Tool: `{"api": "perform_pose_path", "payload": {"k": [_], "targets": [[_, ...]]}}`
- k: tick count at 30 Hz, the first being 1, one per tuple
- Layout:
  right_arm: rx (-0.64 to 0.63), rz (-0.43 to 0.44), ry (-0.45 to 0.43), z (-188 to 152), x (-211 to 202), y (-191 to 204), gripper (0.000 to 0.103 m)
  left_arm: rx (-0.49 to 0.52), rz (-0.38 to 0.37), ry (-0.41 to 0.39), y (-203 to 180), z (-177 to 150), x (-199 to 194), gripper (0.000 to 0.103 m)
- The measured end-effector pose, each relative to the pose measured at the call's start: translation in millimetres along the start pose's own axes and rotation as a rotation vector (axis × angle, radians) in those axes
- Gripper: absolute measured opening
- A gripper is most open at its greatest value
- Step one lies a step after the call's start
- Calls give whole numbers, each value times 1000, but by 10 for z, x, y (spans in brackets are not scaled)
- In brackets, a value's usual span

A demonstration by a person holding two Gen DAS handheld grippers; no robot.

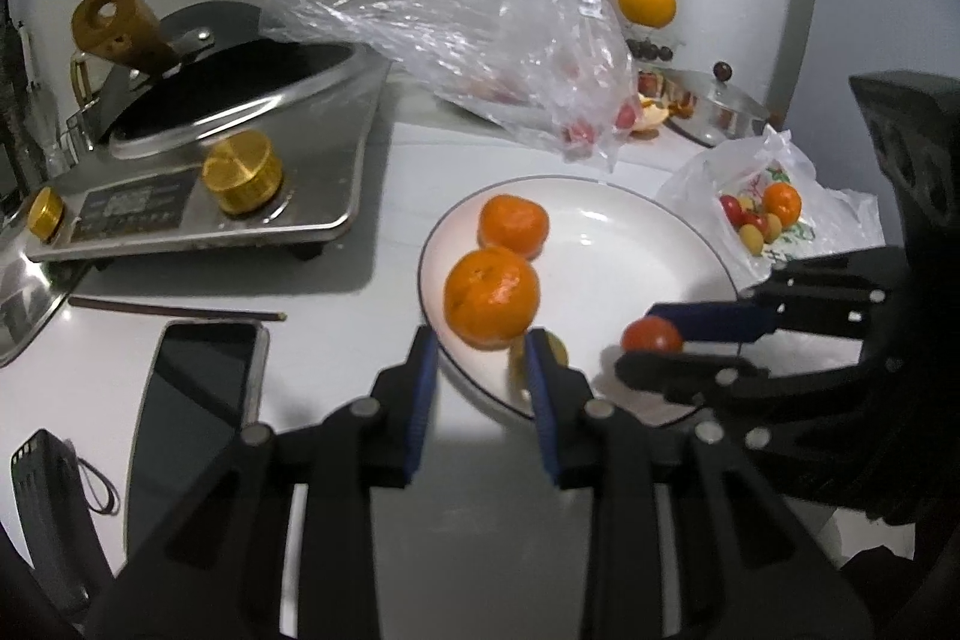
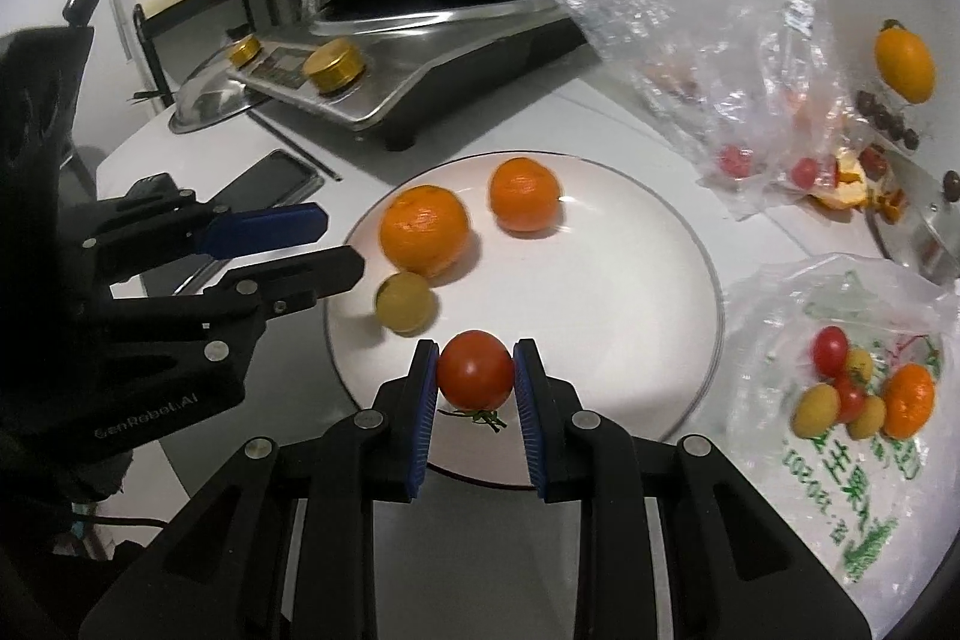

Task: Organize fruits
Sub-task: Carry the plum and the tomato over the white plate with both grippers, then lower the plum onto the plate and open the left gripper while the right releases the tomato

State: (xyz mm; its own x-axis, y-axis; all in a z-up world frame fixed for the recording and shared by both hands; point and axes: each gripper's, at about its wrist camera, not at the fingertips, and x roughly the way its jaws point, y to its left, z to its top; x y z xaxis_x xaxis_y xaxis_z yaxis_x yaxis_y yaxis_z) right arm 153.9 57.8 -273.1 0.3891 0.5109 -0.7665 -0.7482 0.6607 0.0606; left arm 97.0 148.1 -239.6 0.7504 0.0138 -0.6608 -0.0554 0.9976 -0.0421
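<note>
Pinching a red tomato between its blue pads, the right gripper hangs over the near rim of the white plate. The left gripper stands with jaws apart, holding nothing; its right finger half hides a blurred yellow-green fruit. Two tangerines lie on the plate. More small fruit sits in the printed bag, partly hidden by plastic.

Plate right half bare, tangerines left, bags flanking right
</note>
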Motion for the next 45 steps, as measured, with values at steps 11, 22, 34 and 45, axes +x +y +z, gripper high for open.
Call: {"api": "perform_pose_path", "payload": {"k": [11,22,34,45], "targets": [[6,41,31,6,155,104,27,-16,6,-16,77,-17,-65,39],[37,37,15,-6,107,48,28,-30,20,-23,66,8,-113,52],[58,0,-28,-74,-149,-113,29,7,20,-33,-179,69,-183,52],[81,-23,-62,-186,-371,-267,29,39,16,-35,-397,116,-226,52]]}}
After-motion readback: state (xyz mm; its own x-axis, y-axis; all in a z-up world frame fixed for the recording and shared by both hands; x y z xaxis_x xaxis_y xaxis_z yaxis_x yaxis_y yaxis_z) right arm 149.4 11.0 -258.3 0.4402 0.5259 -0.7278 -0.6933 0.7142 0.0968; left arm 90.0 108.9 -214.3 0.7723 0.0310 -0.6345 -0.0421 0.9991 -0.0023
